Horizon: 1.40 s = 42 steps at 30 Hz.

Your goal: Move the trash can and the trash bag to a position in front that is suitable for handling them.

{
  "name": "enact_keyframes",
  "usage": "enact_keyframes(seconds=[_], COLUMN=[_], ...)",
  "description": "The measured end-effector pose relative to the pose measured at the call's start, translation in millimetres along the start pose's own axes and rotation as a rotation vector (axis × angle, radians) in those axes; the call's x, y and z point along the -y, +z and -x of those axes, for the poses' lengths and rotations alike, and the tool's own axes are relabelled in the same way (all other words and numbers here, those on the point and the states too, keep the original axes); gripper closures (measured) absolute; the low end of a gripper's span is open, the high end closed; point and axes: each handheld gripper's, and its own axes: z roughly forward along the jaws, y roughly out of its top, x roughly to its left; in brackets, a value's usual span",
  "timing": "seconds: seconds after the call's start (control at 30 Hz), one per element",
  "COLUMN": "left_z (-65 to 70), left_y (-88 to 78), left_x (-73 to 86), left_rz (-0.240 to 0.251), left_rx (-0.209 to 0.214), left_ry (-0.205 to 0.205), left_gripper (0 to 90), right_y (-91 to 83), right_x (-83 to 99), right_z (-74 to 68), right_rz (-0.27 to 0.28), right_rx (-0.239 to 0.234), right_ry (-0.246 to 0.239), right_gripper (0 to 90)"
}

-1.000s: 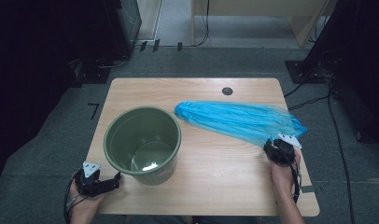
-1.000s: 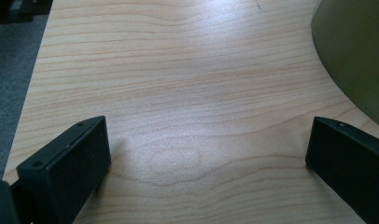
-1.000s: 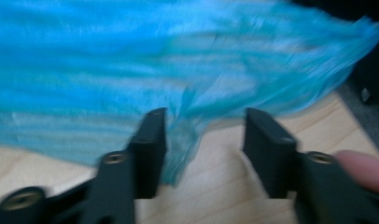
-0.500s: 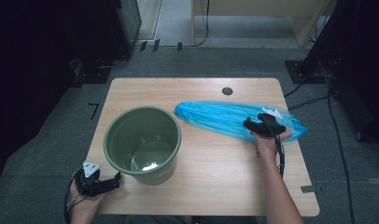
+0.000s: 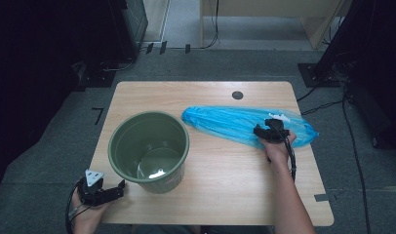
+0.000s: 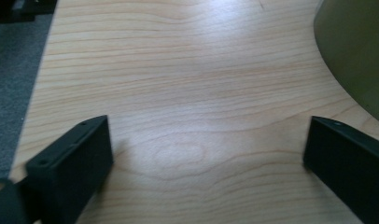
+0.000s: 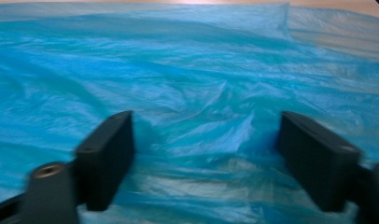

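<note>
A crumpled blue plastic bag [image 5: 225,122] lies flat across the right half of the wooden table [image 5: 225,195]. A green bucket [image 5: 148,148] stands upright left of it. My right gripper [image 5: 265,131] rests on the bag's near edge toward its right end. In the right gripper view the gripper [image 7: 206,154] has its jaws apart and has just been closing, with wrinkled blue film [image 7: 211,93] bunching between them. My left gripper [image 5: 115,187] lies at the table's front left corner beside the bucket. It is open [image 6: 206,163] over bare wood, the bucket wall [image 6: 355,51] at its right.
A dark round hole [image 5: 237,95] sits in the table near its far edge. Something pale lies at the bucket's bottom [image 5: 157,171]. Dark equipment and cables stand on the grey floor [image 5: 49,161] around the table.
The right hand moved from the table's front right edge up and left onto the blue bag, then stayed there. The left hand kept still.
</note>
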Motion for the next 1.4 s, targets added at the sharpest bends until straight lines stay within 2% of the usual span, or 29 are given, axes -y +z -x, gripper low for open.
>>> enact_keyframes(seconds=[0.03,0.07,0.1,0.13,0.17,0.2,0.23,0.33,0.37,0.43,0.47,0.5,0.63,0.73,0.83,0.93,1.0,1.03,1.07,1.1,1.17,1.27,1.33,1.37,1.4], left_z=[-1.7,-1.7,-2.0,-2.2,-3.3,-5.6,-6.5,-7.7,-7.7,-6.2,-6.2,-5.2,6.1,9.9,11.1,17.5,19.9,22.4,24.8,28.9,30.2,34.3,36.4,36.4,38.3], left_y=[-0.8,-0.8,-1.2,-1.9,-2.6,-2.5,-2.2,-0.8,0.0,2.3,2.3,3.0,8.1,11.1,12.4,15.1,15.3,15.0,14.6,13.9,13.7,16.0,17.1,17.1,17.8], left_x=[-0.1,-0.1,-0.3,-0.5,-1.1,-2.7,-3.6,-5.6,-6.9,-11.8,-11.8,-14.0,-22.5,-25.7,-27.0,-30.6,-31.3,-32.2,-33.0,-34.1,-34.7,-36.3,-37.1,-37.1,-37.7], left_rz=[0.0,0.0,0.004,0.011,0.015,0.026,0.032,0.039,0.043,0.063,0.063,0.068,0.092,0.098,0.1,0.1,0.105,0.107,0.109,0.12,0.118,0.114,0.114,0.114,0.115], left_rx=[-0.014,-0.014,-0.019,-0.03,-0.027,0.002,0.011,0.008,0.002,-0.014,-0.014,-0.016,-0.022,-0.025,-0.022,-0.026,-0.025,-0.023,-0.024,-0.028,-0.027,-0.005,0.004,0.004,0.007], left_ry=[-0.014,-0.014,-0.025,-0.04,-0.06,-0.104,-0.121,-0.135,-0.135,-0.135,-0.135,-0.129,-0.087,-0.081,-0.08,-0.064,-0.058,-0.047,-0.036,-0.026,-0.021,-0.016,-0.012,-0.012,-0.01], left_gripper=[6.3,7.2,9.5,13.5,13.8,13.9,14.1,15.1,15.2,15.2,15.2,15.3,15.2,15.2,15.3,15.3,15.2,15.2,15.2,17.1,17.2,17.1,17.1,17.1,17.1], right_y=[-3.1,-3.1,-4.7,-5.1,-5.4,-5.5,-6.0,-8.7,-16.2,-23.7,-23.7,-31.2,-52.9,-70.1,-86.5,-106.3,-112.4,-125.2,-125.2,-138.5,-153.0,-175.5,-189.5,-189.5,-203.1], right_x=[2.2,2.2,3.5,3.8,3.9,4.1,4.5,6.0,9.6,12.4,12.4,13.8,13.9,11.5,7.1,1.3,-0.8,-5.6,-5.6,-11.4,-17.2,-25.9,-31.7,-31.7,-36.9], right_z=[-1.8,-1.8,-1.8,-1.2,-0.1,0.6,1.1,1.2,1.4,1.6,1.6,3.0,1.9,-1.8,-6.6,-11.5,-13.3,-17.1,-17.1,-20.8,-24.7,-28.9,-30.7,-30.7,-31.3], right_rz=[0.019,0.019,0.028,0.027,0.026,0.027,0.028,0.046,0.126,0.187,0.187,0.234,0.35,0.444,0.51,0.577,0.593,0.62,0.62,0.645,0.673,0.716,0.731,0.731,0.754], right_rx=[-0.012,-0.012,-0.026,-0.032,-0.039,-0.046,-0.052,-0.078,-0.108,-0.122,-0.122,-0.14,-0.171,-0.175,-0.172,-0.196,-0.203,-0.217,-0.217,-0.237,-0.256,-0.281,-0.293,-0.293,-0.301], right_ry=[-0.016,-0.016,-0.021,-0.011,-0.001,0.005,0.007,0.0,-0.001,0.001,0.001,0.025,0.093,0.097,0.097,0.093,0.092,0.083,0.083,0.072,0.062,0.05,0.044,0.044,0.041], right_gripper=[56.6,56.6,67.4,85.8,90.0,90.0,90.0,90.0,90.0,90.0,90.0,90.0,90.0,90.0,90.0,90.0,90.0,90.0,90.0,90.0,90.0,90.0,90.0,90.0,90.0])
